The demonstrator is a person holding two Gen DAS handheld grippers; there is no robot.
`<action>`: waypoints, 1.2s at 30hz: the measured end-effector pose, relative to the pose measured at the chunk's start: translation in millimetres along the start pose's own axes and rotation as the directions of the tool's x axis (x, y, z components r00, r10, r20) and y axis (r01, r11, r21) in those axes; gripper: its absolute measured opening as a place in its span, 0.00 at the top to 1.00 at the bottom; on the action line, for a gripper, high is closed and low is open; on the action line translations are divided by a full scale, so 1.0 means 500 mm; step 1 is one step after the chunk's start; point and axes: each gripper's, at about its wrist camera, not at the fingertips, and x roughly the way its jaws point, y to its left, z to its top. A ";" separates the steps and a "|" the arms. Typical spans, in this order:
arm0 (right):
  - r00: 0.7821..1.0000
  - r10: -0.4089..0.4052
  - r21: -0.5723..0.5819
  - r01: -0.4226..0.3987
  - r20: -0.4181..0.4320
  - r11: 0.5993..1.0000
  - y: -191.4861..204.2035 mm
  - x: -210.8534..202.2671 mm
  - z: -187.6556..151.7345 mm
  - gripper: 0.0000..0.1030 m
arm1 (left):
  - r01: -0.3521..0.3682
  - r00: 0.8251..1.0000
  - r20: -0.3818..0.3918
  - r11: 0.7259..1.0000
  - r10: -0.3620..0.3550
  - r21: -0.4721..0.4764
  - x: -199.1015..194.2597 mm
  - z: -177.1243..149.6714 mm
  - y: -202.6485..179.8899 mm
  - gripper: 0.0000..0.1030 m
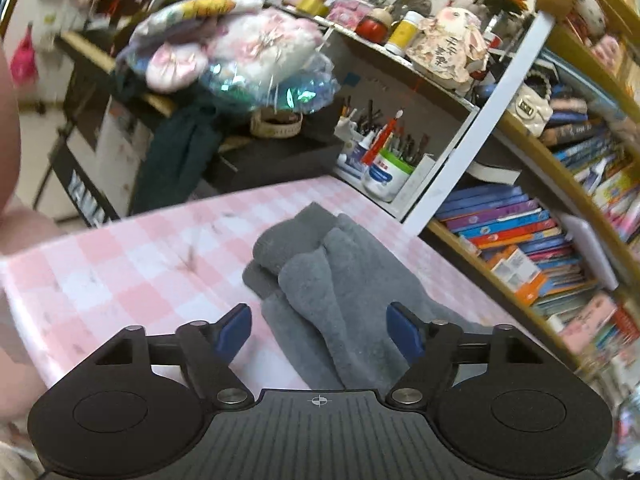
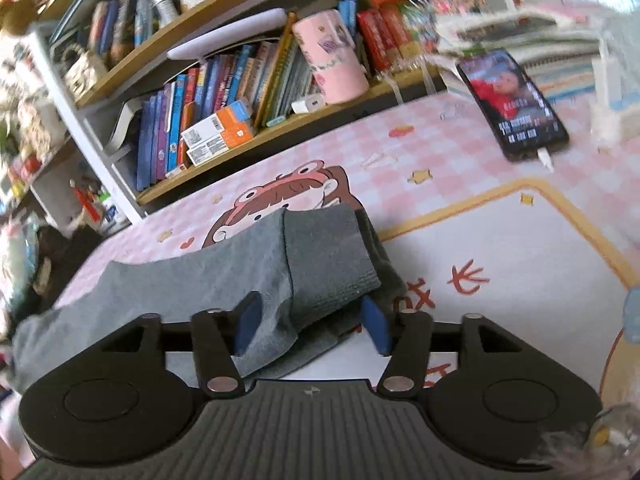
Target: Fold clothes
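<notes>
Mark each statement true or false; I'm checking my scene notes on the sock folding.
1. The socks are grey. True.
2. The left gripper is clamped on the socks. False: its jaws stand open, pads clear of the cloth.
3. A phone lies on the table with its screen lit. True.
4. The tablecloth is plain blue. False: it is pink and white checked.
5. Sock cloth lies between the right gripper's jaws. True.

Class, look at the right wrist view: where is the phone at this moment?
The phone lies screen-up at the upper right of the right wrist view, on the pink checked table cover, with a stack of books just behind it and a white cable plugged into its near end.
</notes>
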 end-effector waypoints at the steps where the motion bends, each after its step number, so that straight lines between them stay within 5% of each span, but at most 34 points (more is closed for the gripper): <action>1: 1.000 -0.009 -0.025 0.010 0.012 1.000 0.005 -0.002 -0.001 0.40 | -0.009 1.000 0.007 1.000 0.009 0.014 -0.002 -0.001 -0.003 0.20; 12: 0.976 -0.072 -0.290 0.131 0.207 0.948 0.068 -0.025 -0.021 0.14 | -0.083 0.997 -0.002 0.995 0.083 0.048 0.016 -0.012 -0.011 0.13; 22: 0.992 0.011 -0.357 0.034 0.123 0.933 0.107 0.008 -0.036 0.11 | -0.081 0.997 -0.009 0.994 0.082 0.080 0.034 -0.024 -0.023 0.09; 27: 0.996 -0.078 -0.325 0.088 0.045 0.942 0.099 0.053 -0.029 0.47 | -0.012 0.999 -0.040 0.997 0.015 0.082 0.047 -0.023 -0.031 0.09; 31: 0.993 -0.116 -0.346 0.116 0.021 0.931 0.099 0.078 -0.027 0.50 | 0.050 0.997 -0.069 0.996 -0.045 0.071 0.061 -0.024 -0.038 0.13; 36: 0.990 -0.137 -0.409 0.130 0.012 0.903 0.104 0.109 -0.015 0.53 | 0.065 0.993 -0.099 0.998 -0.063 0.016 0.094 -0.015 -0.042 0.48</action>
